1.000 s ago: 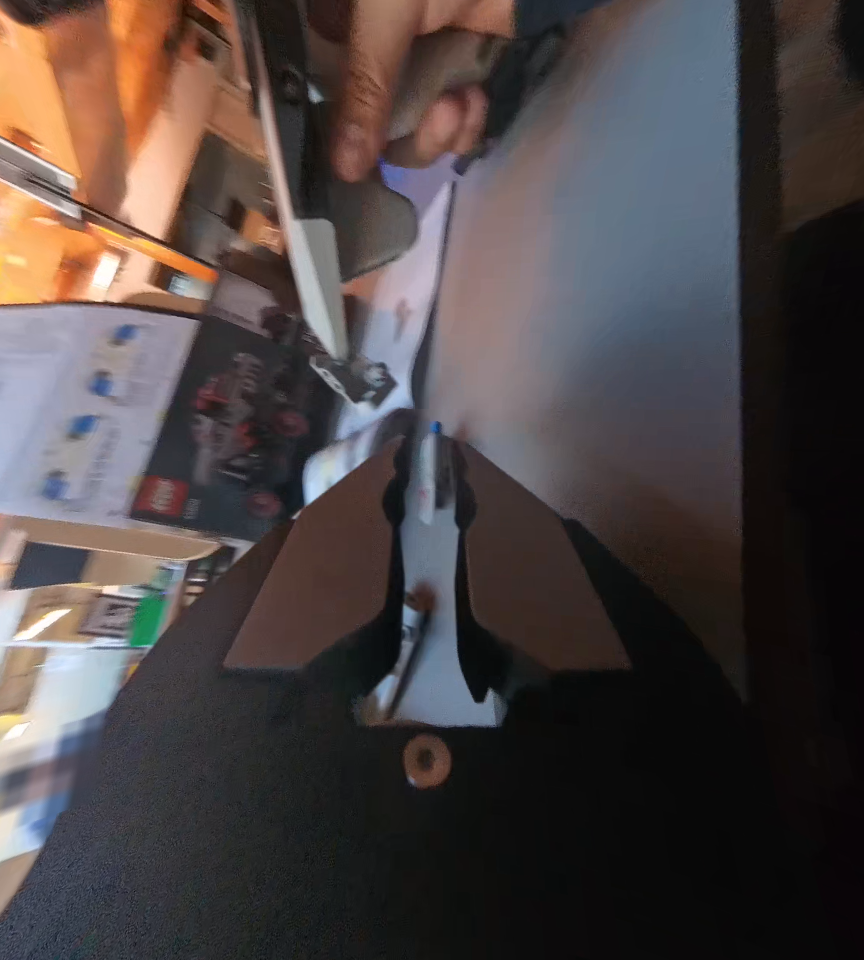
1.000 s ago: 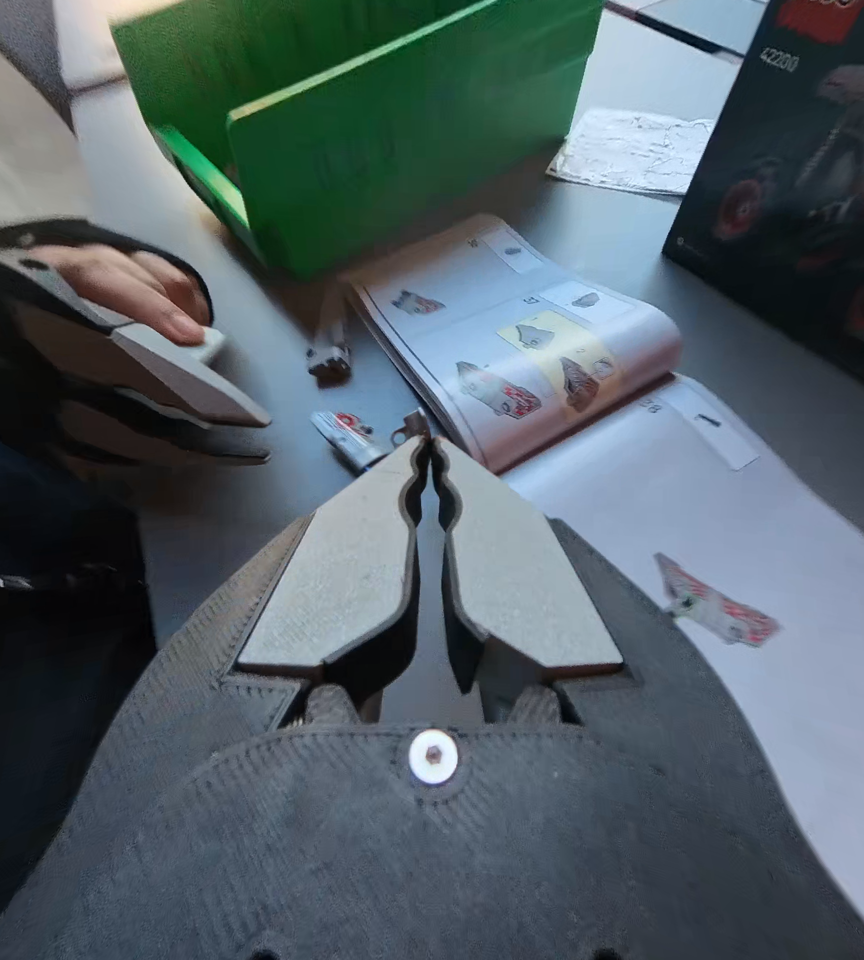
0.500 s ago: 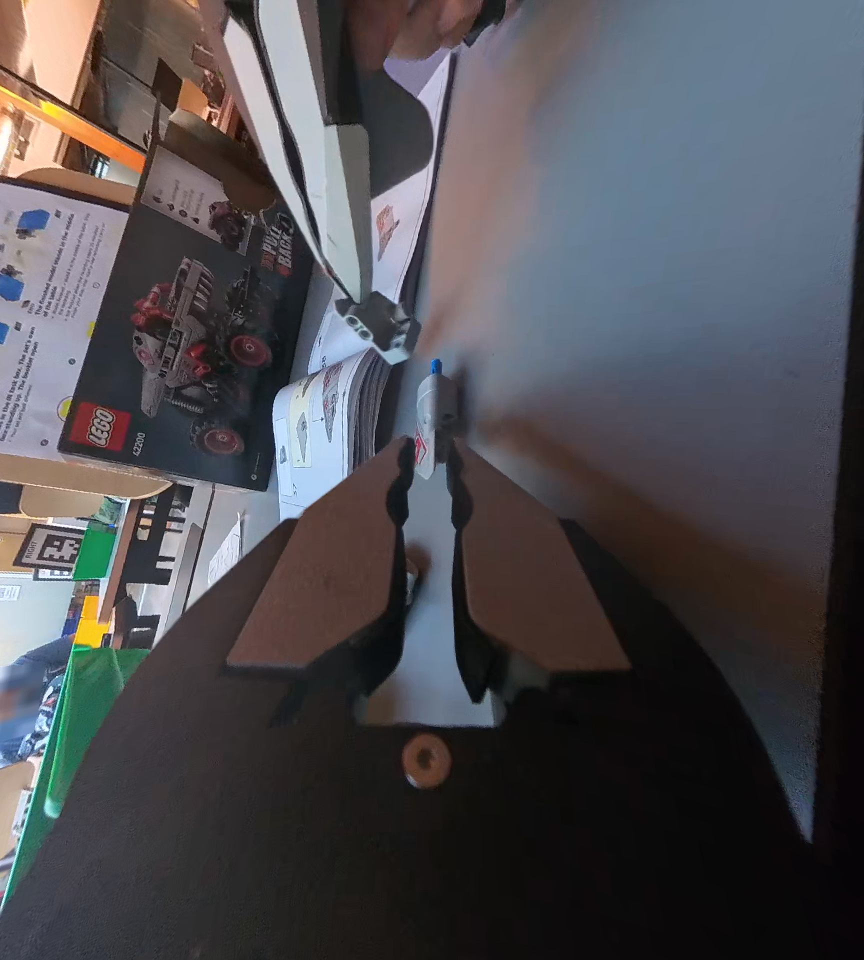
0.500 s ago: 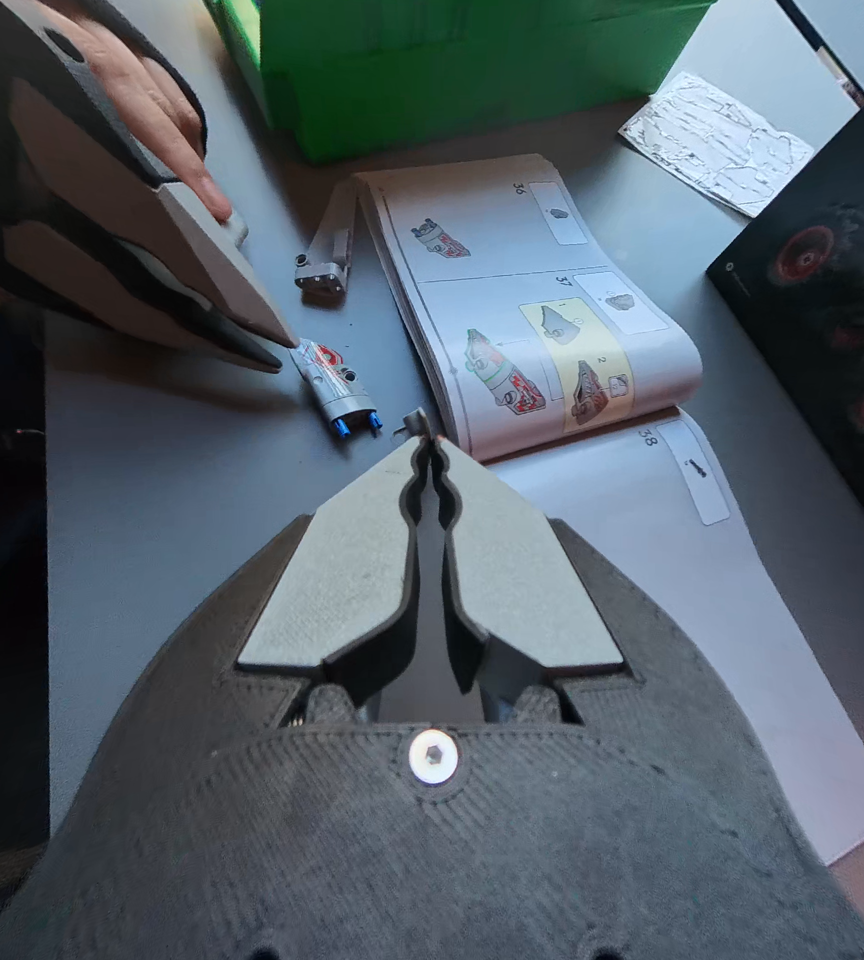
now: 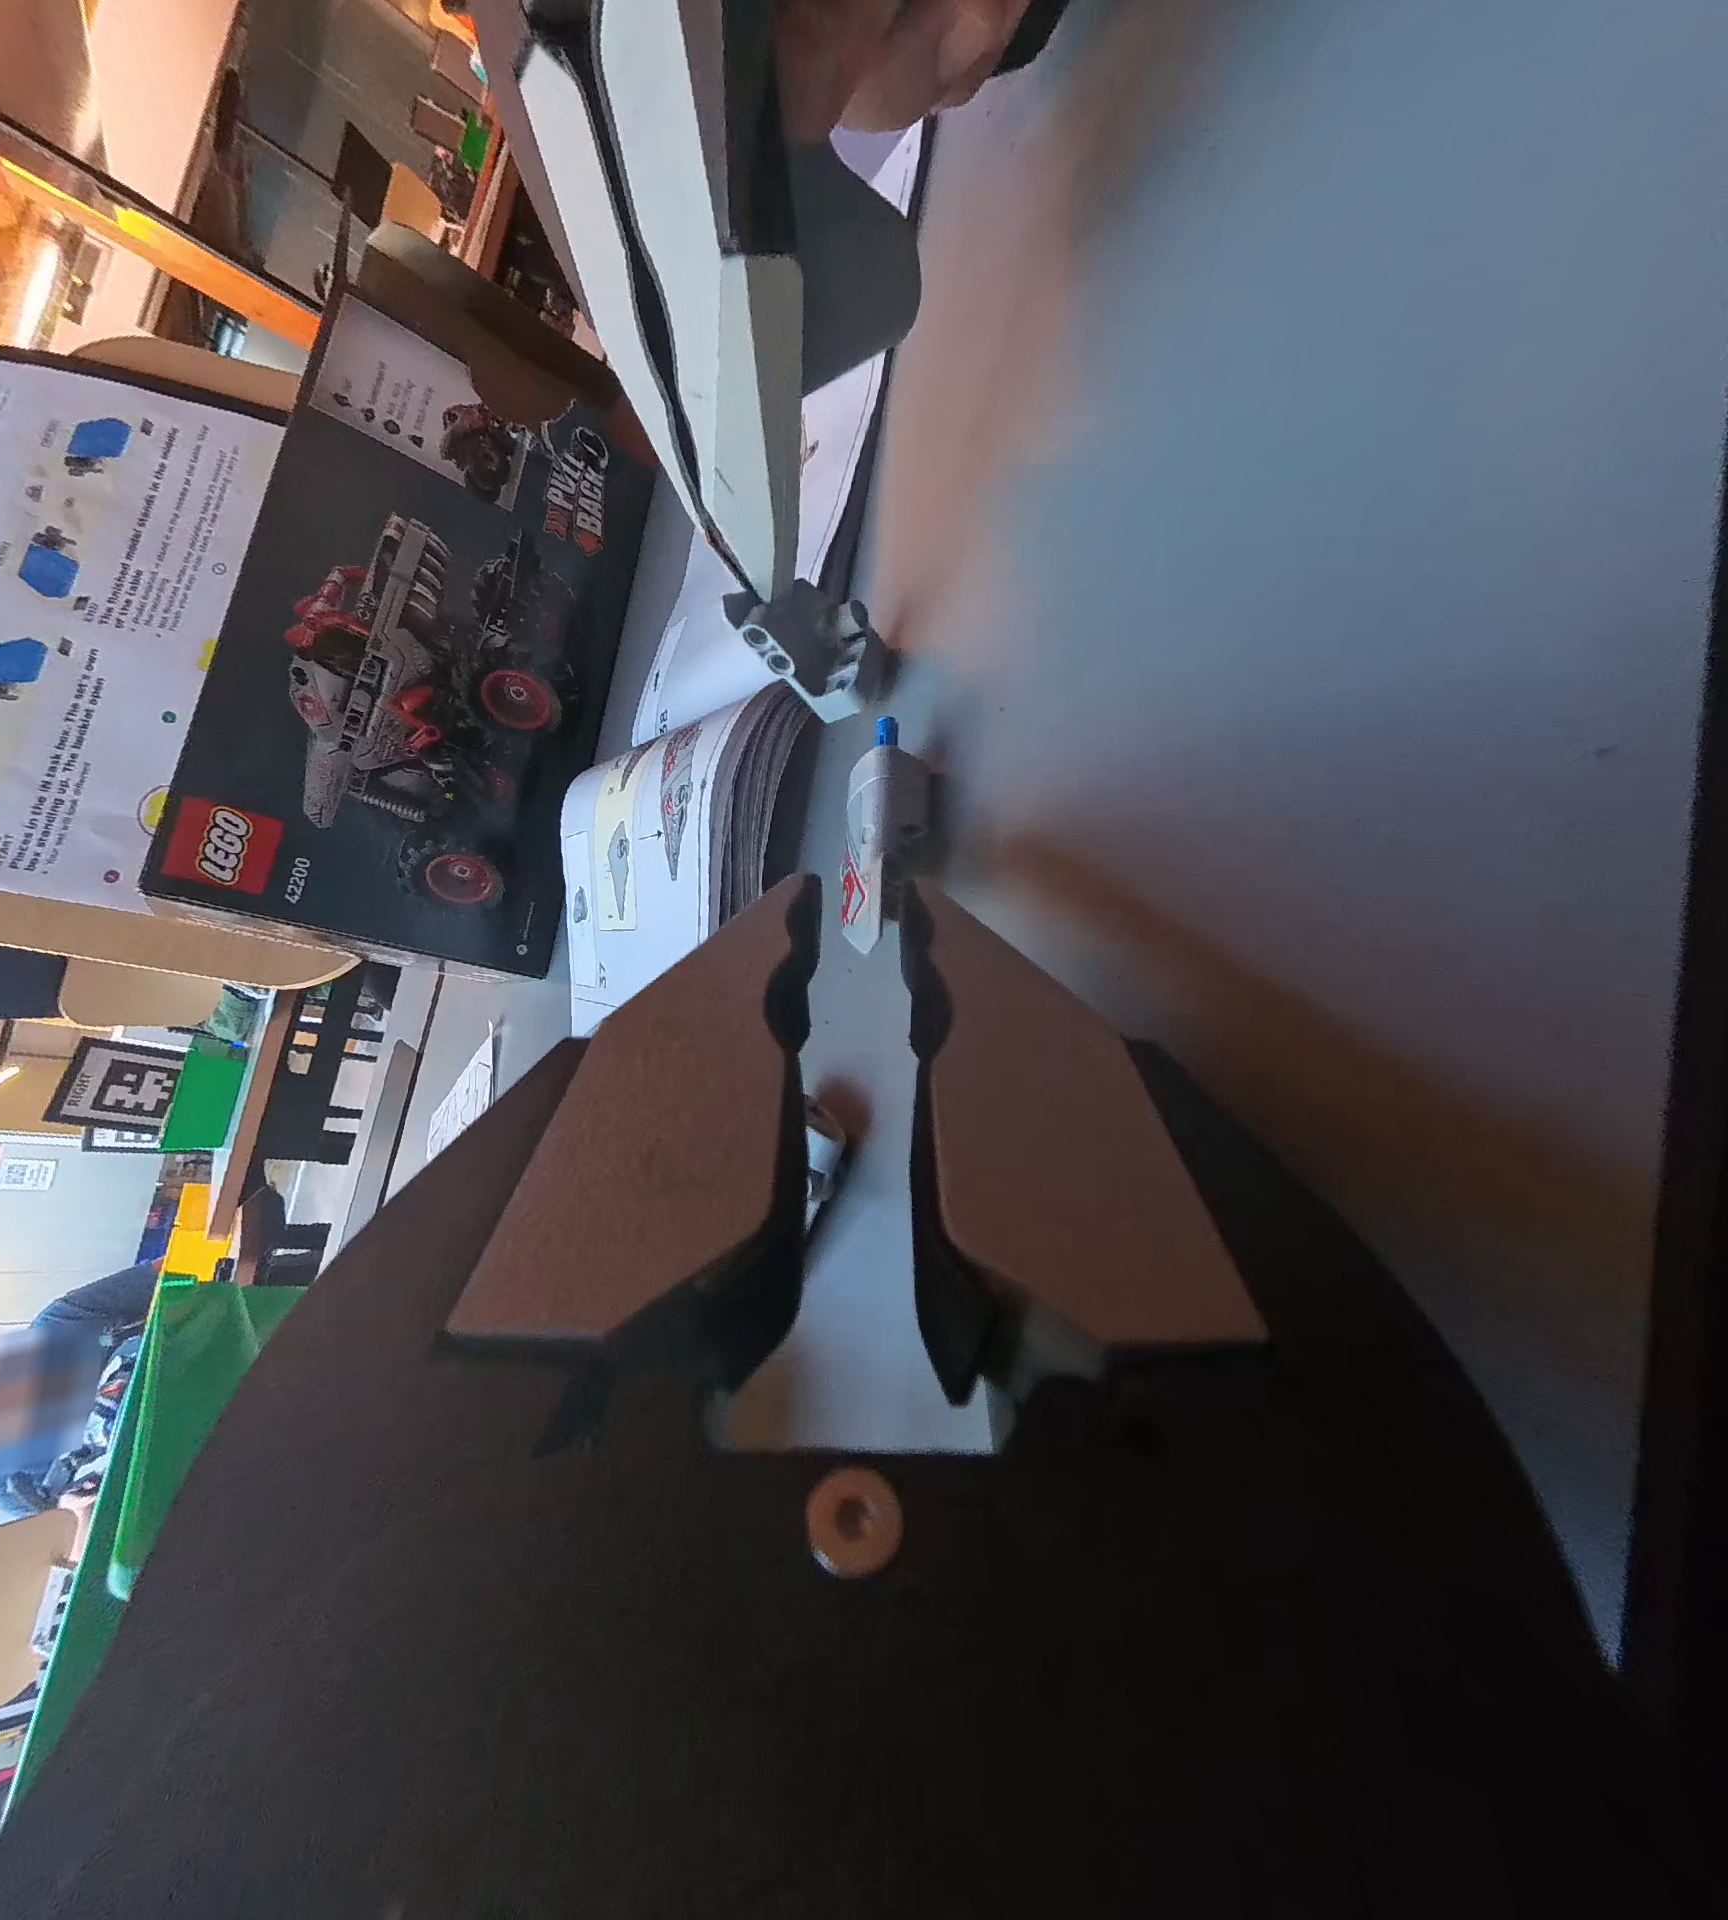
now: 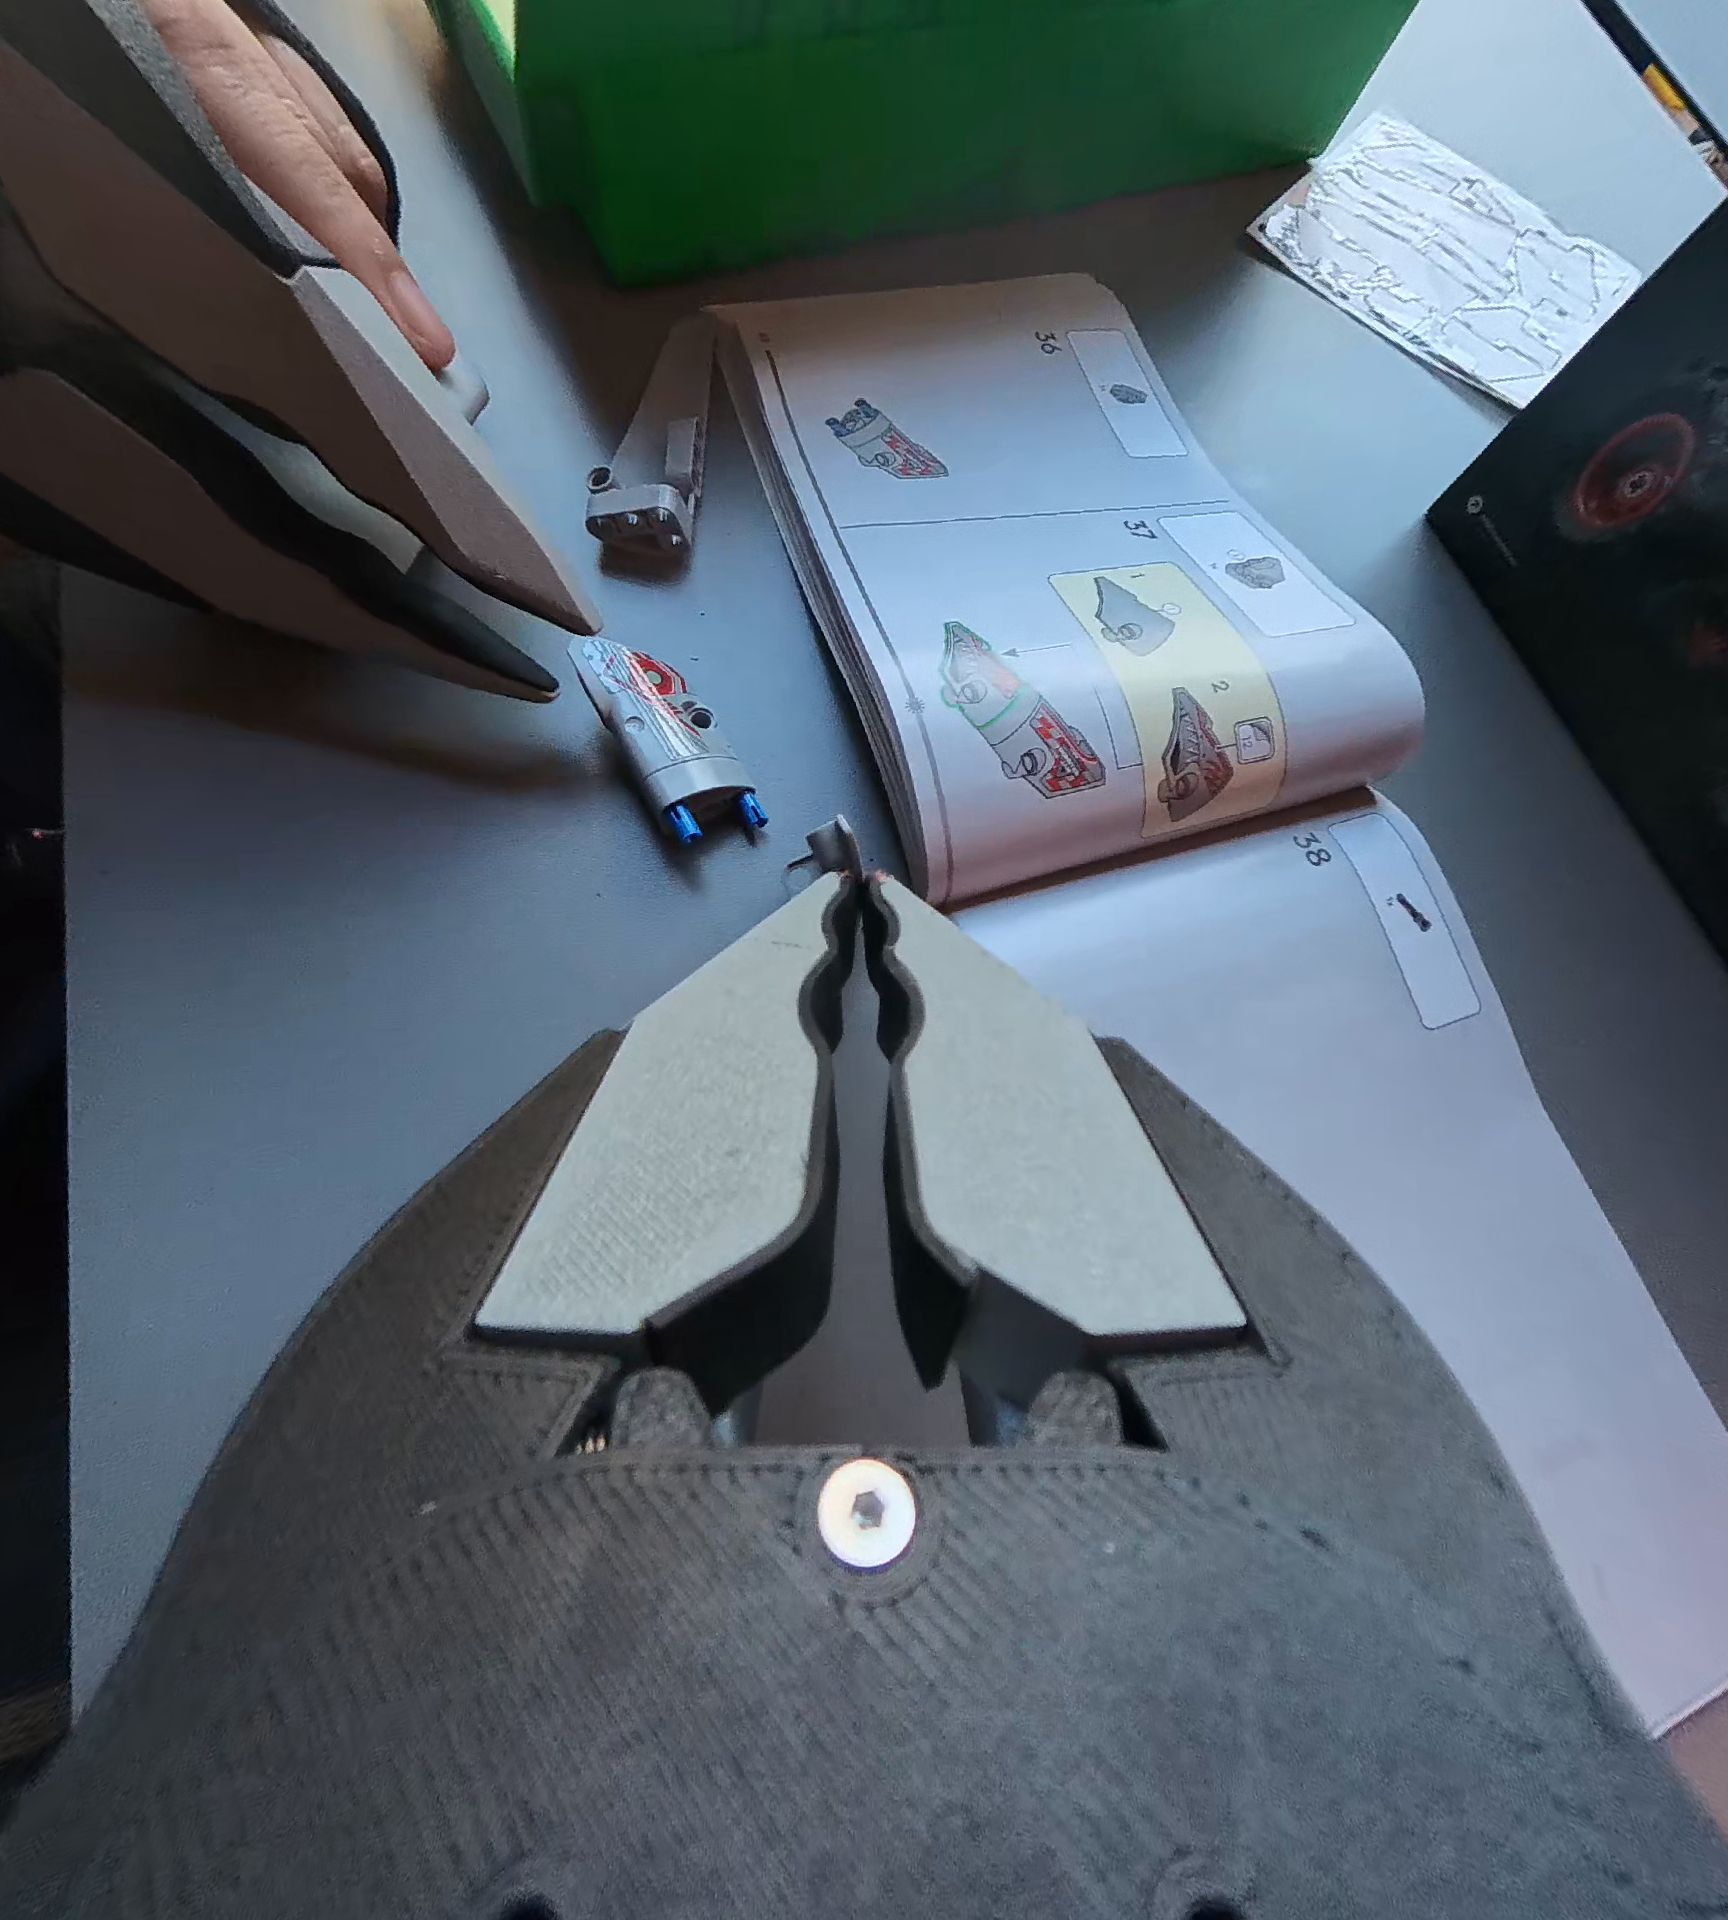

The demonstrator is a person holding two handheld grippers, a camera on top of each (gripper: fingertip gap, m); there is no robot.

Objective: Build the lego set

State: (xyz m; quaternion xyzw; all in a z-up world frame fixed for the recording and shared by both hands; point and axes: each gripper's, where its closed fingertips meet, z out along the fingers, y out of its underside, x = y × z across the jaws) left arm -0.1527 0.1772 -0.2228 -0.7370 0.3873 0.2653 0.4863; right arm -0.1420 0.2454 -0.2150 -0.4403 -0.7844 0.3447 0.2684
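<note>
You work on a grey table [image 6: 340, 1039], with a green bin [image 6: 891, 114] at the back and the dark set box [image 5: 403, 665] standing to one side. The instruction booklet [image 6: 1047, 582] lies open, so it looks like you are partway through, with more steps left. A small grey piece with red stickers and blue pins [image 6: 662, 732] is already put together and lies flat on the table beside the booklet. Your right gripper [image 6: 858, 883] is pinched tight on a tiny grey part [image 6: 832, 840], just next to the blue pins. Your left gripper [image 5: 860, 904] has its fingers a little apart, with the pointed end of the sticker piece right at its tips, not squeezed yet. Another grey piece [image 6: 647, 499] waits close by, untouched. Only the right wrist view shows the sticker sheet [image 6: 1442, 270] and the booklet pages. Only the left wrist view shows the front of the box and the room behind it.
</note>
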